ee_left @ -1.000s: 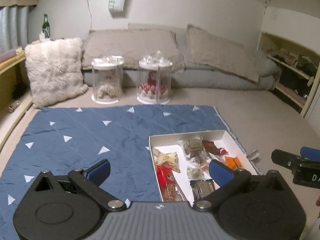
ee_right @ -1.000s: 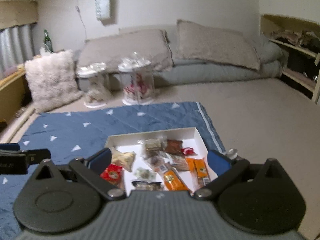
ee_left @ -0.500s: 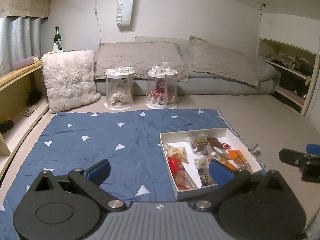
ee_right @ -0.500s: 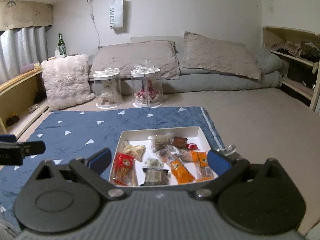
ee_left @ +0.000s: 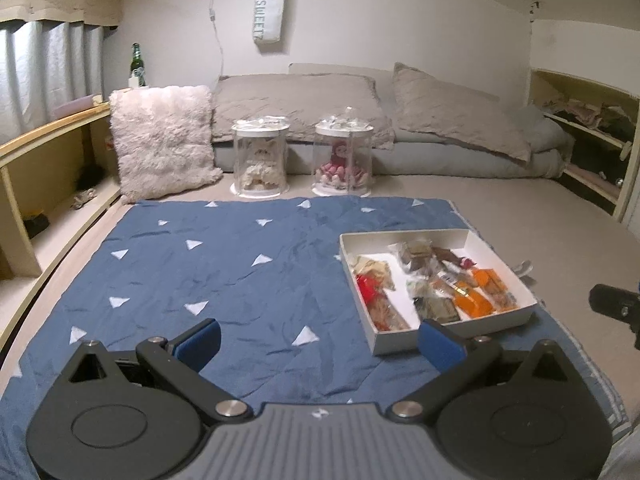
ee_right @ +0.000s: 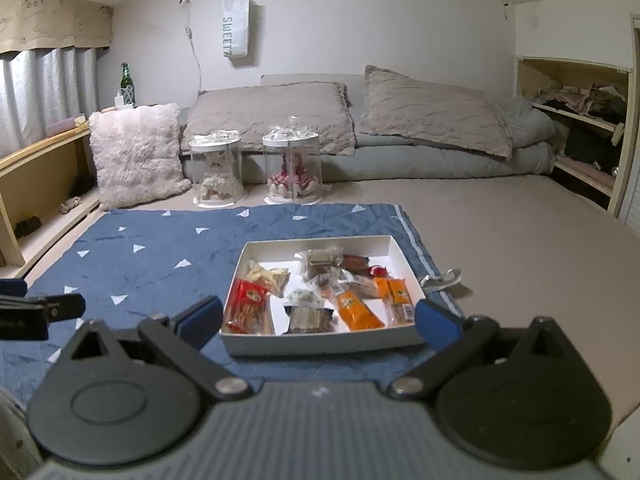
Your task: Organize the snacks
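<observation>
On the blue mat (ee_right: 160,256), a white box (ee_right: 320,340) holds wrapped snacks (ee_right: 356,312).

White box (ee_right: 320,342) on navy blanket (ee_right: 160,256) patterned with white triangles.

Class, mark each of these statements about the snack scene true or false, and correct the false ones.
1. The white box of snacks sits on the blue blanket. True.
2. The right gripper is clamped on an orange packet. False: it is open, holding nothing.
3. The left gripper is open. True.
4. The two clear jars stand inside the box. False: they stand beyond the blanket, by the grey pillows.
</observation>
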Demonstrator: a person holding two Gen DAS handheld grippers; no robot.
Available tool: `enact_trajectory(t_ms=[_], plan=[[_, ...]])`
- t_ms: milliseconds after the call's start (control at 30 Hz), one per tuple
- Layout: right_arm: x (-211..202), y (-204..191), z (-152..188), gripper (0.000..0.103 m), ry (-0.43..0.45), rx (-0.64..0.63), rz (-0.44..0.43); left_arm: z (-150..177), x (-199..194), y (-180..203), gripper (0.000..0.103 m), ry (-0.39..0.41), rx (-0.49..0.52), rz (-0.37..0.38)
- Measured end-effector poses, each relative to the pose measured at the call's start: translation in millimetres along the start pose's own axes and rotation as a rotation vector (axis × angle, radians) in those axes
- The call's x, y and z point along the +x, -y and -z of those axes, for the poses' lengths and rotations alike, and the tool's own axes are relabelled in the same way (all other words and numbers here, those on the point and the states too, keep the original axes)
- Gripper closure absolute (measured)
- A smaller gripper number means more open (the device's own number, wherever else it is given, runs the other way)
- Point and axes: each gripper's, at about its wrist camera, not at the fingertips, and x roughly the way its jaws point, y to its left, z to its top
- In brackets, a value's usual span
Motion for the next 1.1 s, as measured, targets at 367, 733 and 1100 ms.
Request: enact_trajectory(t_ms=[367,733,1100], plan=[[-5,1,29,0.000,0.005,-0.025,0.031,23,-6,3,0.000,0.010,0.030,-0.001],[-4,5,35,0.000,0.023,-0.035,0.038,26,-5,3,0.000,0.009,0.013,0.017],[-7,-3,36,0.000,0.024,-0.038,0.039,26,-4,2,0.000,0.009,0.010,0.011]])
